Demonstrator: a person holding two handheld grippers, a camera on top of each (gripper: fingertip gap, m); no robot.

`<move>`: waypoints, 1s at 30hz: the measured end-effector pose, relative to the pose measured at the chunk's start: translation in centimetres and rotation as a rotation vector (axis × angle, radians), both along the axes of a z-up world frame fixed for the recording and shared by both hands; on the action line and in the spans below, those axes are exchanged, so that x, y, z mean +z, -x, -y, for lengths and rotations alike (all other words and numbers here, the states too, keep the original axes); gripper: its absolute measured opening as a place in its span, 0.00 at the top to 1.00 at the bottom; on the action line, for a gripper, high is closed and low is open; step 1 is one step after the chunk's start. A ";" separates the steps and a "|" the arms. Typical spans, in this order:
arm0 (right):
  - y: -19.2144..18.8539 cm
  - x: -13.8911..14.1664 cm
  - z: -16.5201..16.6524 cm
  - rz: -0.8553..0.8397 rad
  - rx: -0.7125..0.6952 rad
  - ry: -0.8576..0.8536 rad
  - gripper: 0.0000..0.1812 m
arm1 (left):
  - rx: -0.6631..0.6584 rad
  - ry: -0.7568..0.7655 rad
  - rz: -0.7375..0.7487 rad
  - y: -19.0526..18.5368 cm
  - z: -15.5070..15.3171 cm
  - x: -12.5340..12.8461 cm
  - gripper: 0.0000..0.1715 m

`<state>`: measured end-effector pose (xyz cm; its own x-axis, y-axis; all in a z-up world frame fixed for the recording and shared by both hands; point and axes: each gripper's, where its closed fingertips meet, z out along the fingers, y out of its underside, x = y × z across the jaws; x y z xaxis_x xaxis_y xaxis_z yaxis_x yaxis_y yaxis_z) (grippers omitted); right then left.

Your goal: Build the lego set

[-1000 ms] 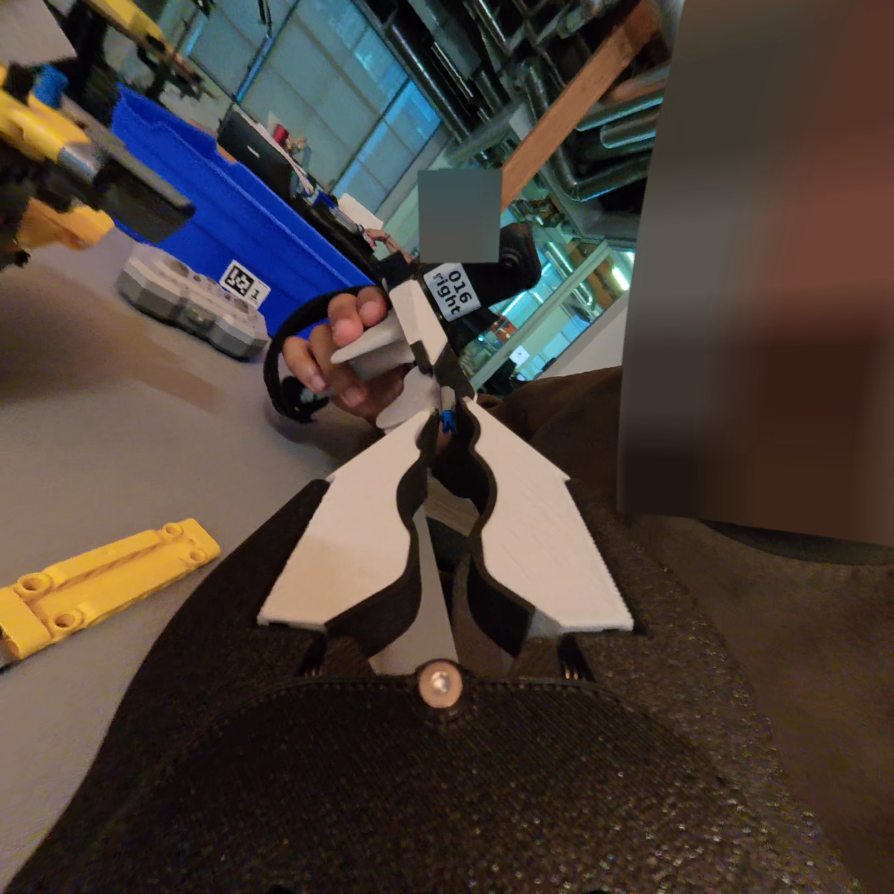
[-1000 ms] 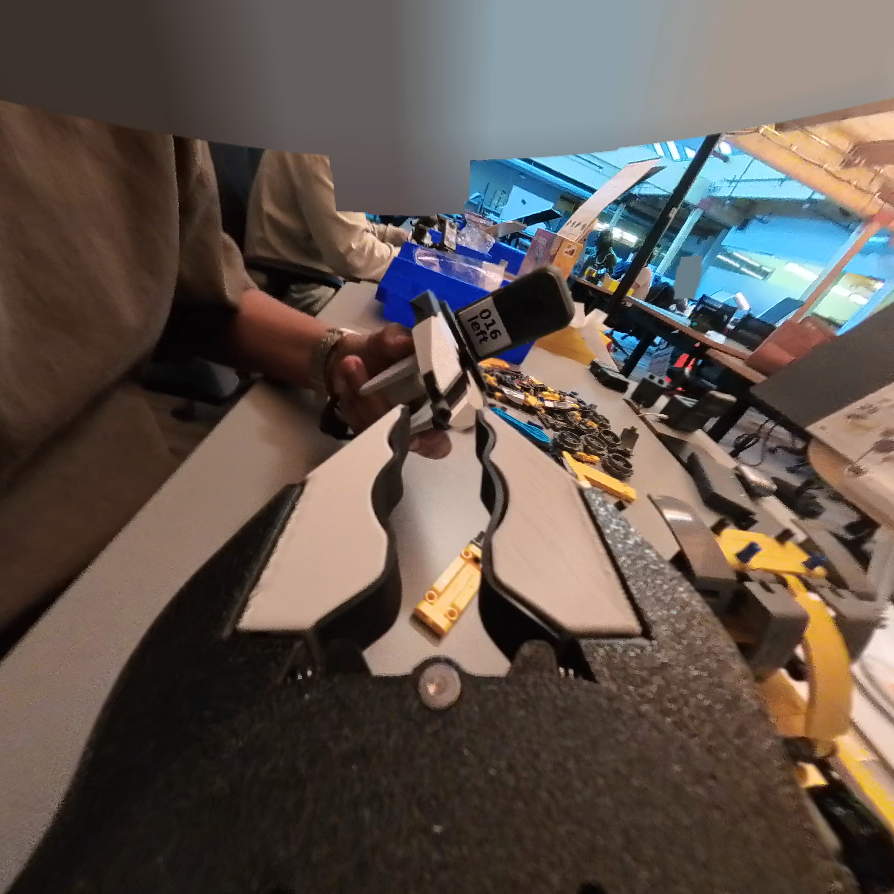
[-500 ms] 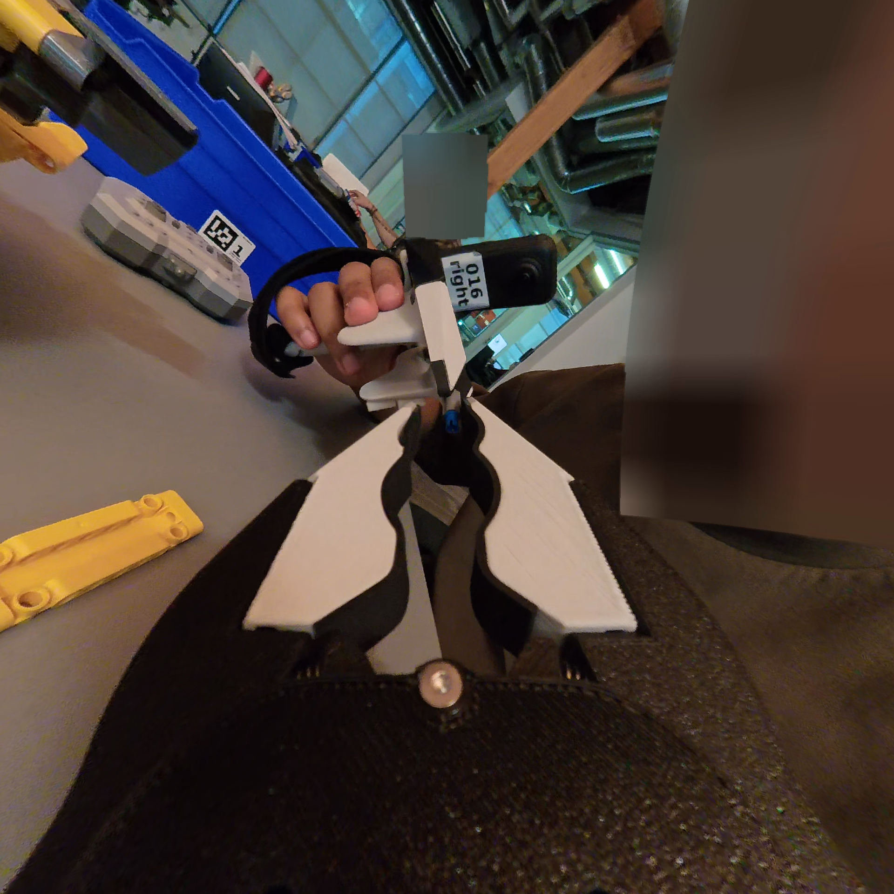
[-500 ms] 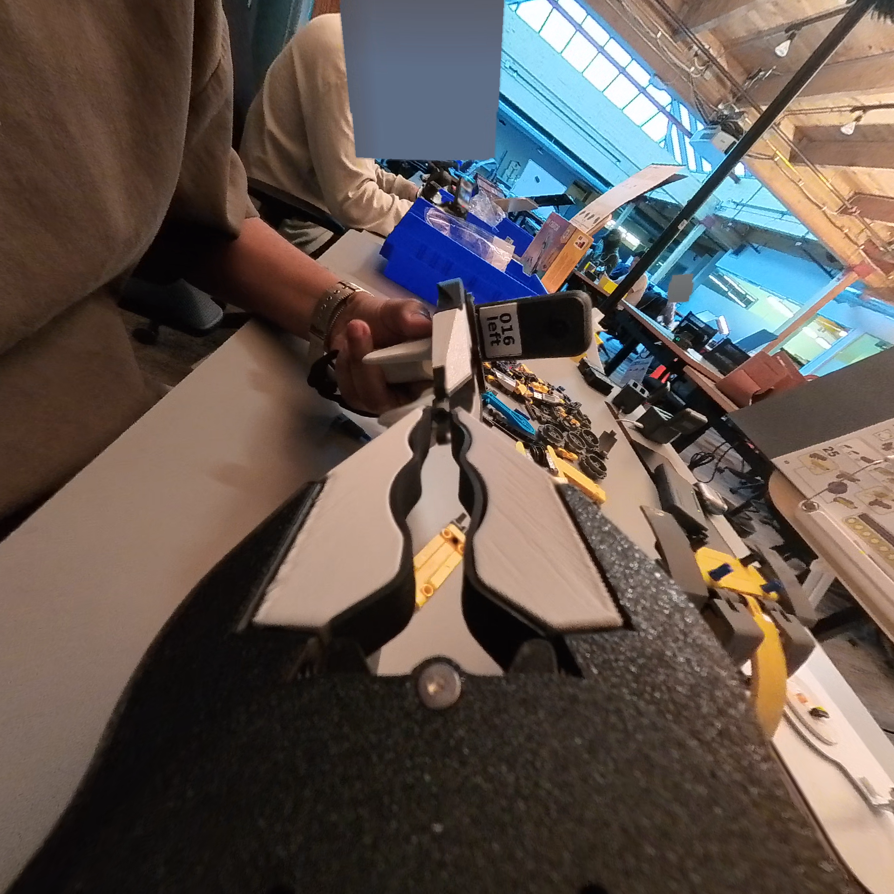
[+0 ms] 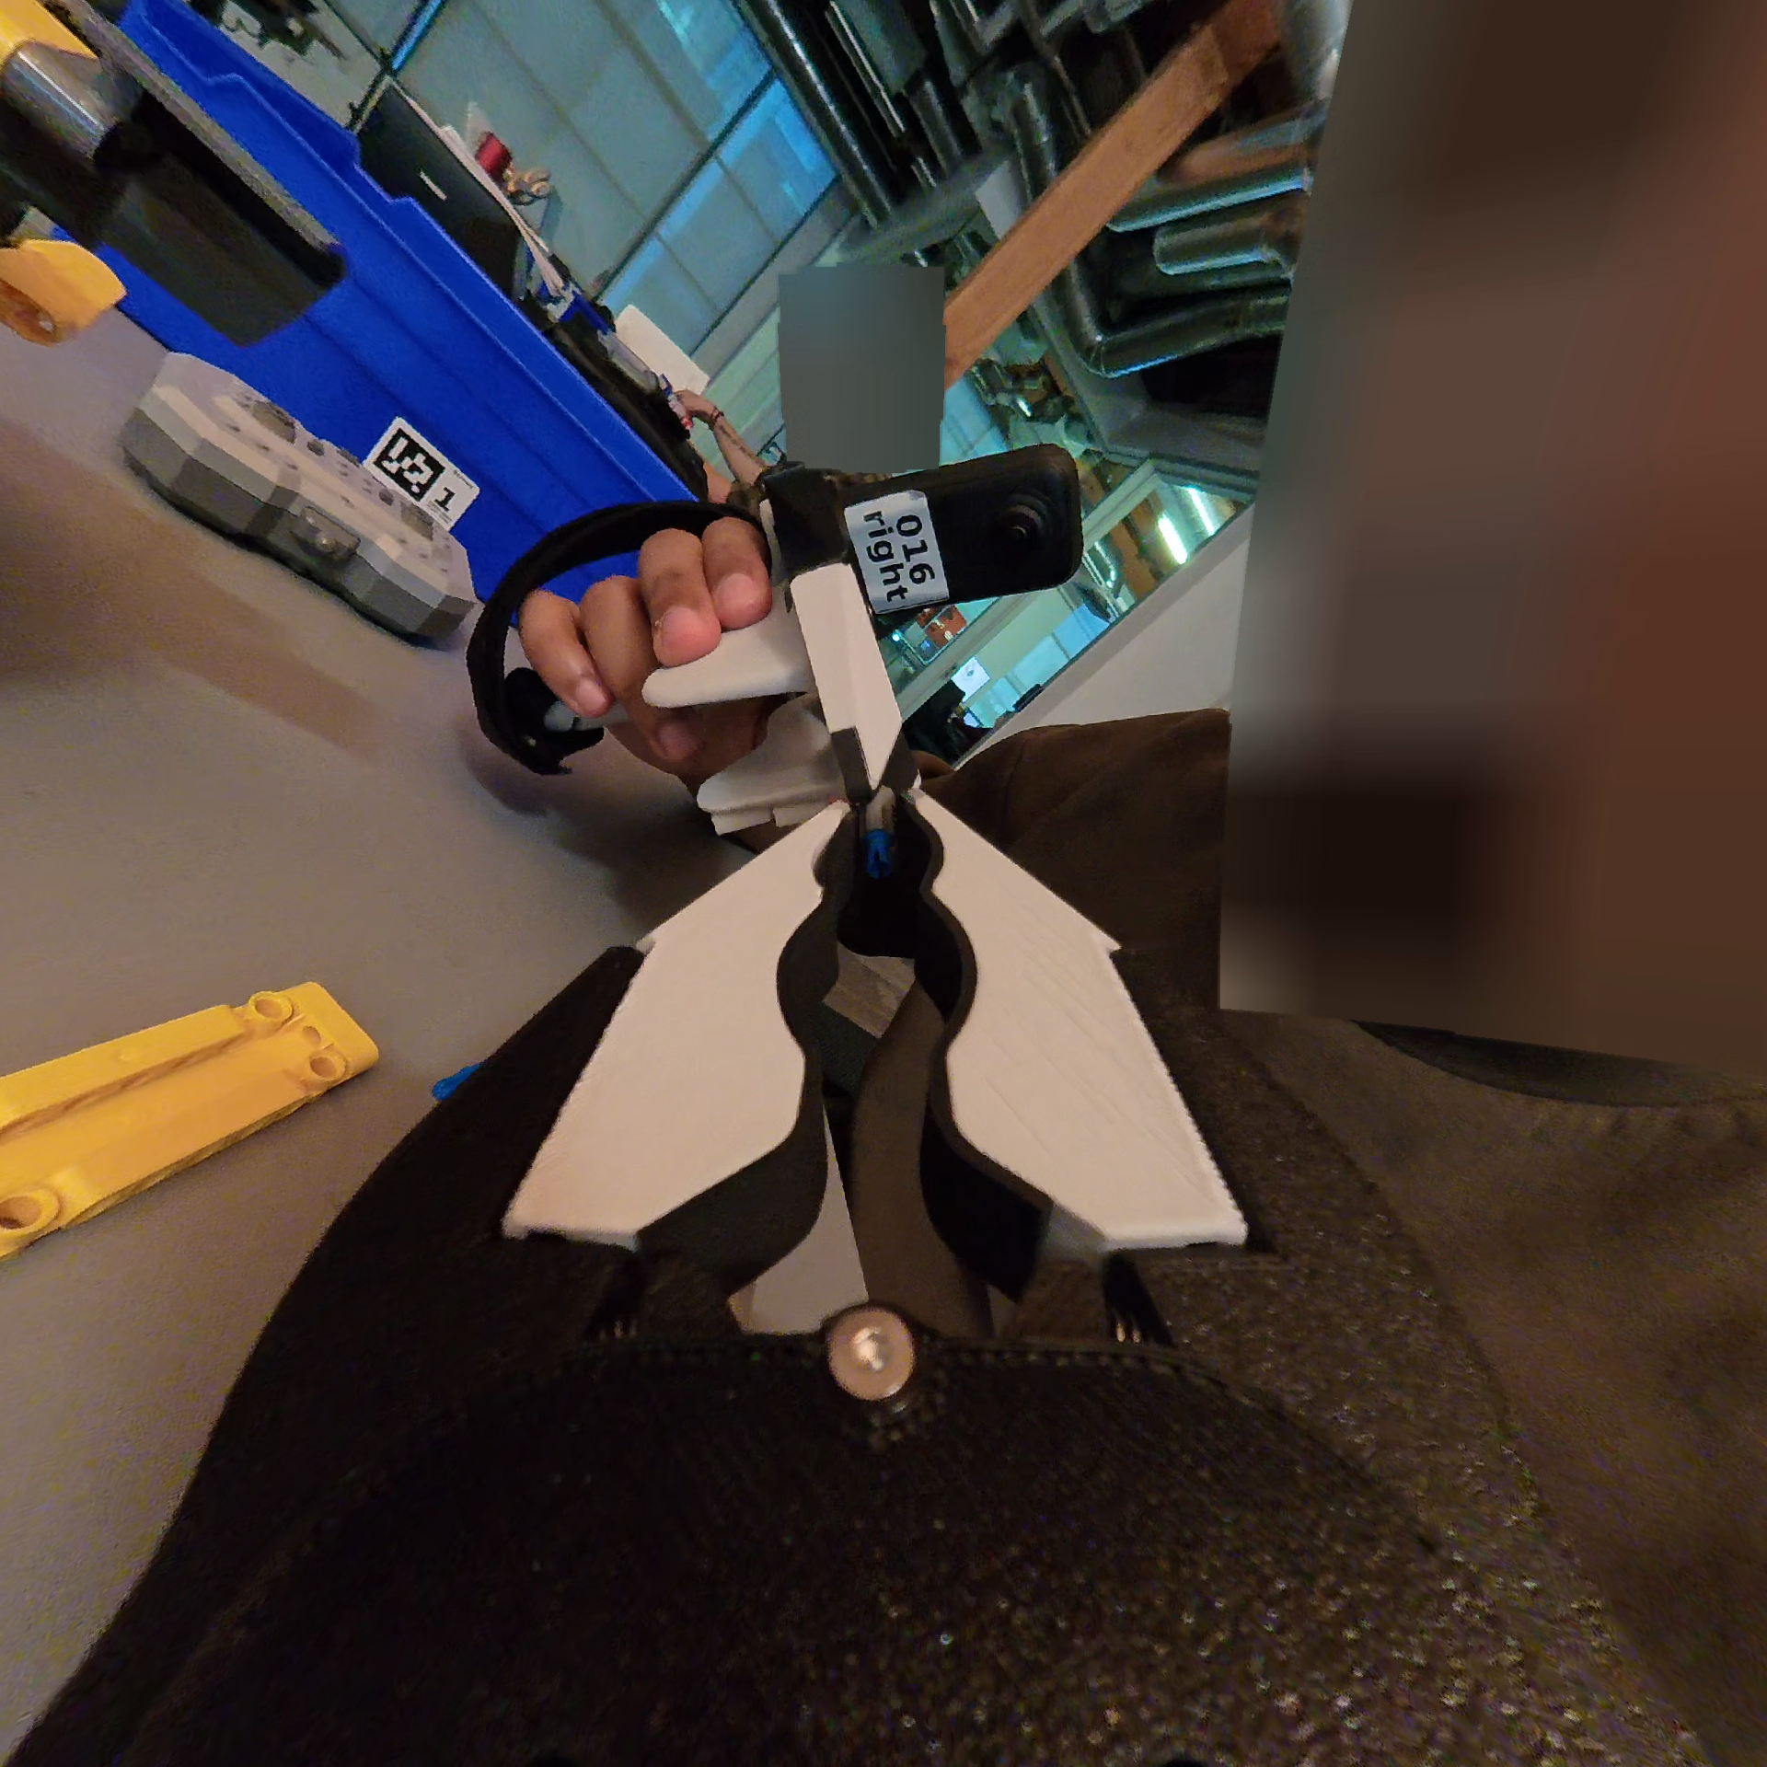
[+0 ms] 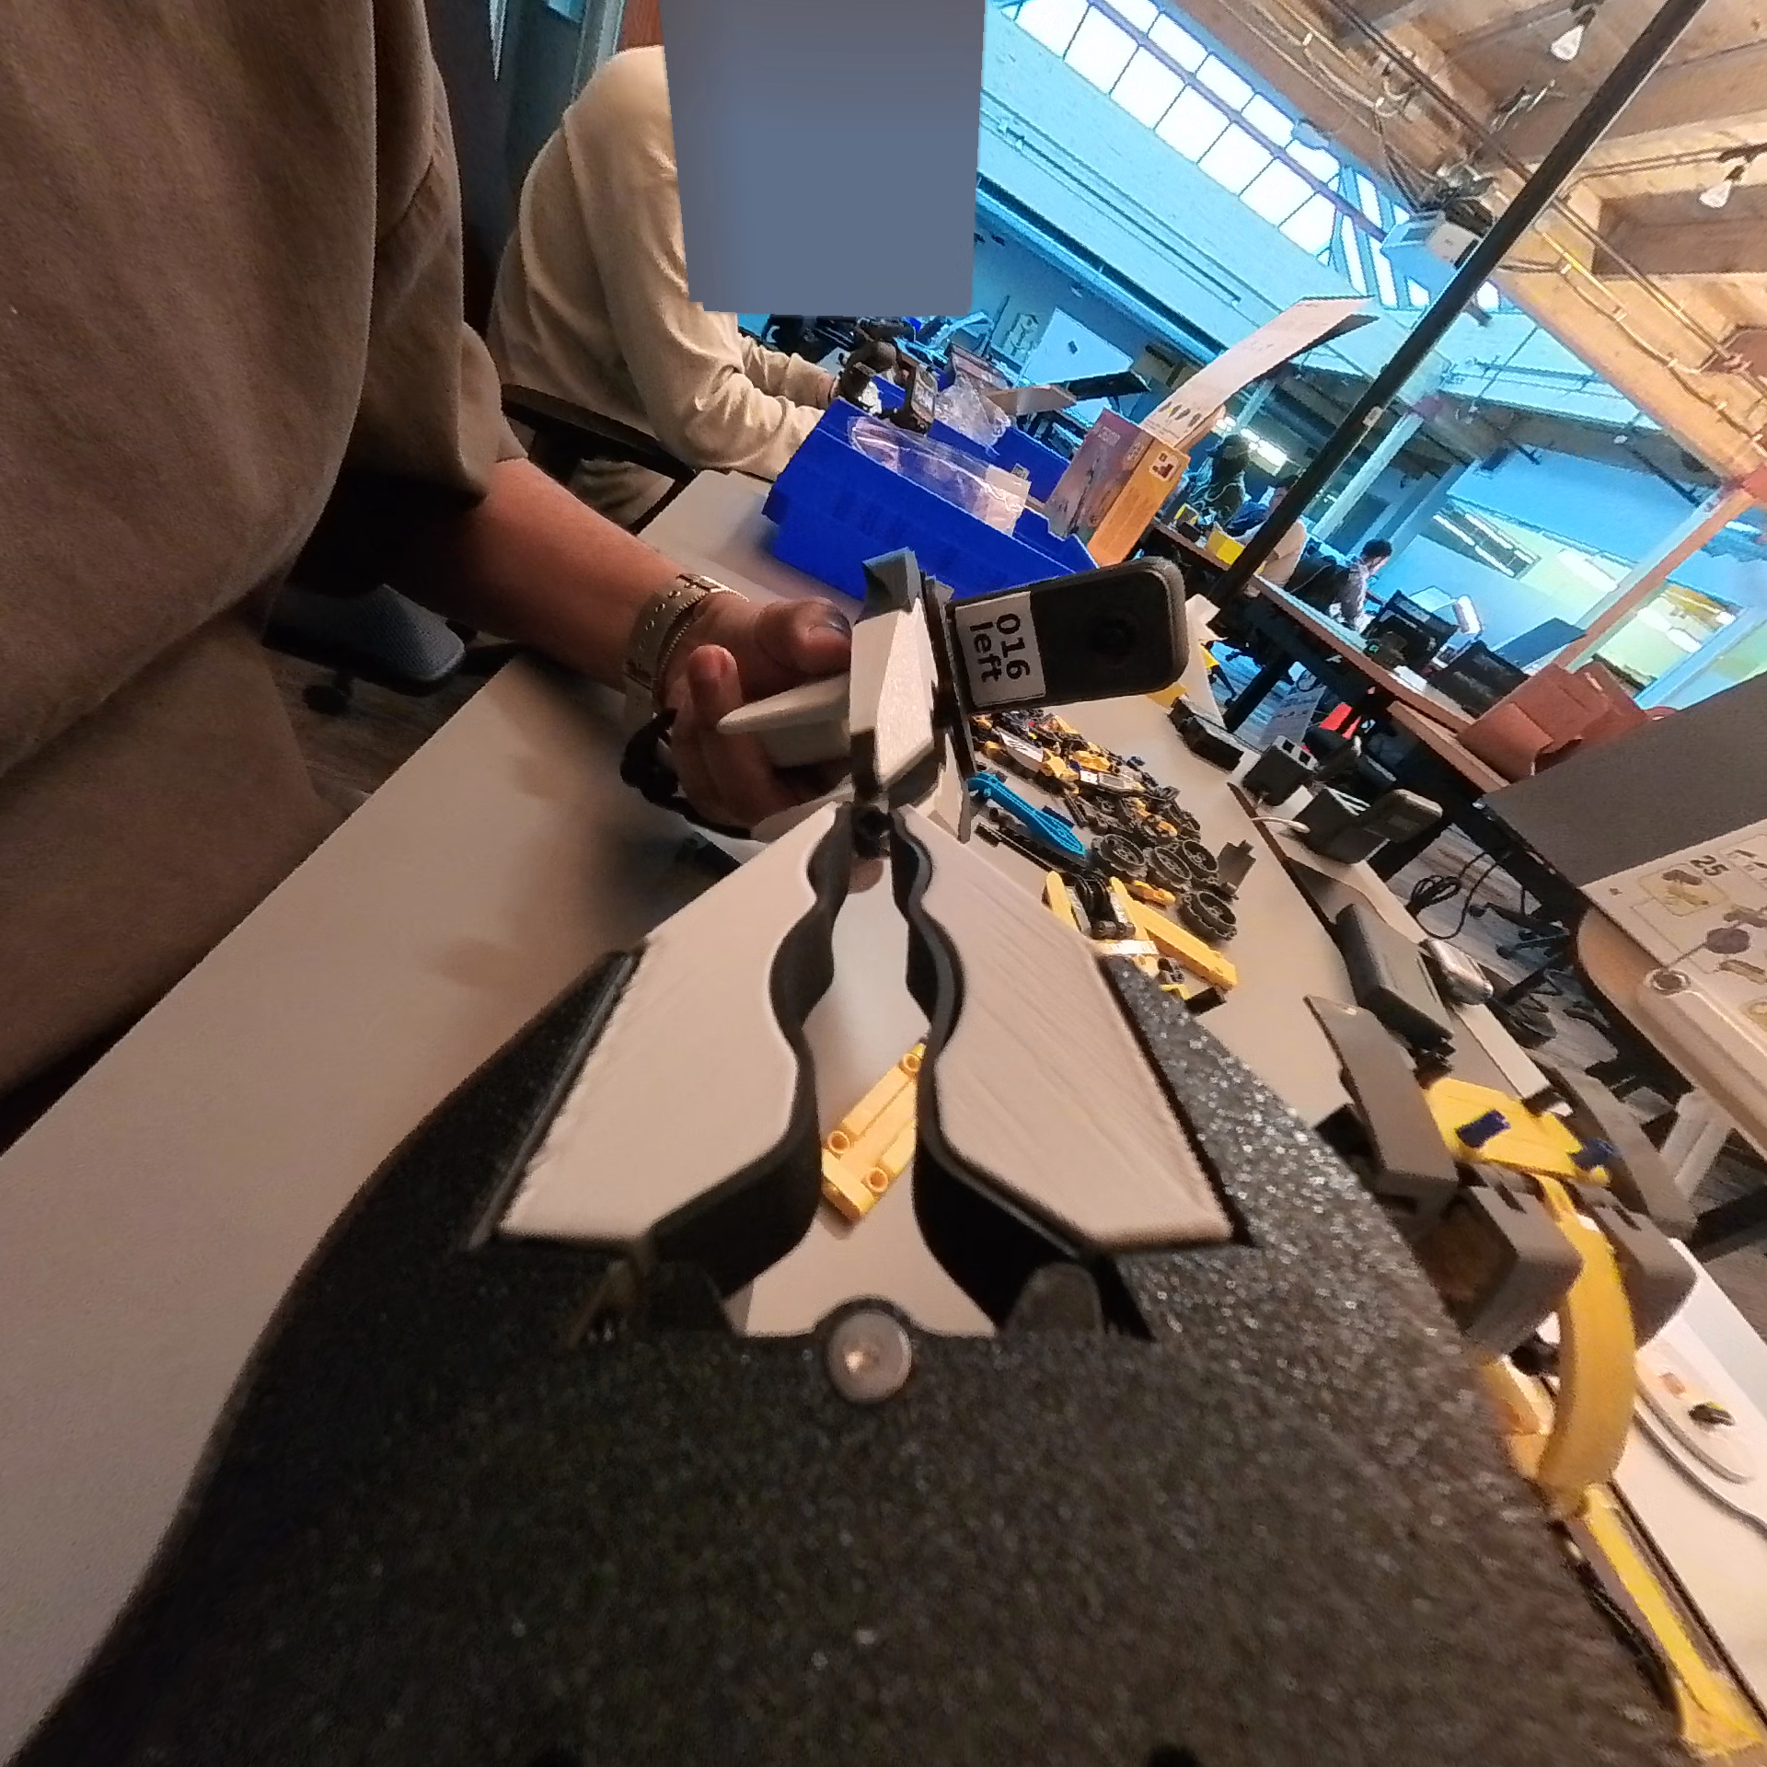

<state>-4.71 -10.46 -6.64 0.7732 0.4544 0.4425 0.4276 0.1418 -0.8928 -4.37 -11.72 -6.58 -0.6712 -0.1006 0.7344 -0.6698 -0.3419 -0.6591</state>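
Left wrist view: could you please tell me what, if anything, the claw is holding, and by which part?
The left claw pinches a small blue piece between its fingertips; which part of the piece is gripped is too small to tell.

Wrist cameras face each other, close, low over table [image 6: 287, 1004] — each sees the other's gripper tips; both share yellow beam [image 5: 143, 1090] near table's front edge.
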 end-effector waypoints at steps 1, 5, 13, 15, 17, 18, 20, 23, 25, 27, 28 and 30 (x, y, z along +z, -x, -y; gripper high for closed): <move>0.0 0.0 -0.1 -0.001 -0.004 0.001 0.96 | 0.004 -0.002 0.002 0.0 0.0 0.0 0.98; 0.0 0.1 -0.2 -0.021 -0.014 -0.001 0.96 | 0.011 -0.003 0.009 -0.1 -0.1 0.1 0.99; -1.2 -0.5 -0.8 -0.064 -0.084 0.055 0.86 | 0.078 -0.017 0.034 -0.8 -1.1 0.4 0.99; -2.2 -0.7 -0.8 -0.137 -0.123 0.127 0.85 | 0.124 -0.021 0.049 -1.3 -1.9 0.7 0.99; -3.4 -1.0 -0.9 -0.242 -0.165 0.209 0.81 | 0.185 -0.059 0.078 -1.7 -2.8 0.9 0.99; -3.8 -1.4 -1.0 -0.294 -0.176 0.268 0.77 | 0.217 -0.082 0.098 -1.9 -3.3 1.1 0.99; -4.4 -2.7 -1.1 -0.356 -0.211 0.377 0.74 | 0.275 -0.110 0.137 -2.1 -4.3 1.7 0.99; -4.4 -5.9 -1.1 -0.316 -0.248 0.543 0.76 | 0.350 -0.163 0.188 -2.3 -5.5 2.2 0.98; -3.3 -8.0 -0.4 -0.268 -0.202 0.661 0.86 | 0.383 -0.200 0.208 -2.5 -5.9 2.1 0.98; -2.3 -9.4 0.1 -0.266 -0.168 0.758 0.89 | 0.392 -0.222 0.212 -2.6 -5.9 1.9 0.98; -1.9 -9.8 0.3 -0.278 -0.155 0.792 0.88 | 0.390 -0.228 0.209 -2.7 -5.8 1.7 0.98; -1.5 -10.3 0.5 -0.292 -0.149 0.836 0.87 | 0.381 -0.234 0.198 -2.8 -5.5 1.3 0.98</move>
